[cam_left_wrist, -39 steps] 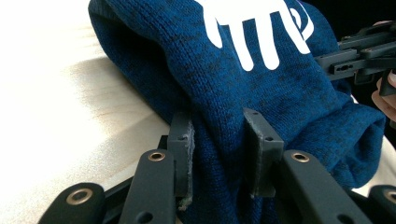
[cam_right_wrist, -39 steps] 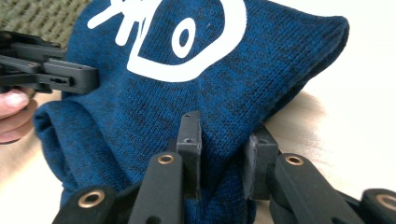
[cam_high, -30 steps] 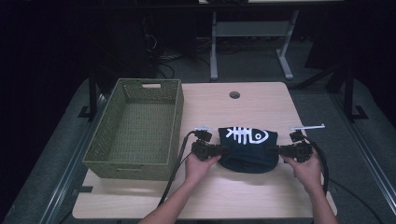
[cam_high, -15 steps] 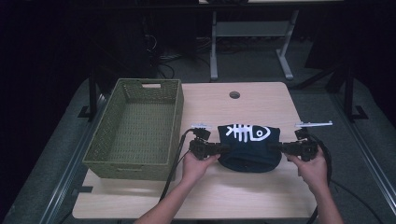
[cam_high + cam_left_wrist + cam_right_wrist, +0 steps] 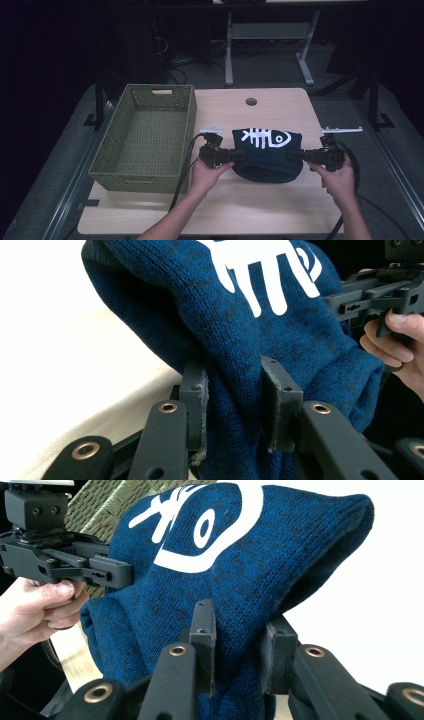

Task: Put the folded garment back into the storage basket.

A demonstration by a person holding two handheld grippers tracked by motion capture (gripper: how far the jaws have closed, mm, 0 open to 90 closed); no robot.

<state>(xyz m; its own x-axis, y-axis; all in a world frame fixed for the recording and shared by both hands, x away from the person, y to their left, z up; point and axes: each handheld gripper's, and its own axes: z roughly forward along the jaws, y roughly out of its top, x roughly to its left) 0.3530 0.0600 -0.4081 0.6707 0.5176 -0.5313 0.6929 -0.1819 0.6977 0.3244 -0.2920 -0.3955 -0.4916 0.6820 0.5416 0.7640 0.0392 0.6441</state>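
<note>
No brand name or readable writing shows anywhere; the only marking is a white fish-skeleton graphic (image 5: pixel 265 137) printed on the dark blue knit garment (image 5: pixel 267 157), its round head with one eye toward the person's right and its ribs and tail toward the left.

The garment is folded into a compact bundle stretched between the two grippers, its long axis running left to right across the tabletop (image 5: pixel 250 210), printed face up and toward the far edge. It sits near the middle of the tabletop, just right of the green woven basket (image 5: pixel 145 135); whether its underside touches the wood cannot be told.

The left gripper (image 5: pixel 235 156) has its jaws clamped on the garment's left end; in the left gripper view the left gripper (image 5: pixel 235 405) pinches a thick fold of blue knit between its pads. The right gripper (image 5: pixel 295 155) grips the right end, and in the right gripper view the right gripper (image 5: pixel 237 650) likewise squeezes bunched fabric between its jaws. Each is held by a hand, the left hand (image 5: pixel 207 175) and the right hand (image 5: pixel 340 177), with black cables trailing toward the near edge.

The tabletop is pale wood laminate with a round cable hole (image 5: pixel 251 101) near its far edge. Beyond it the room is dim, with grey carpeted floor (image 5: pixel 280 75), cables and the white legs of another table (image 5: pixel 270 35).
</note>
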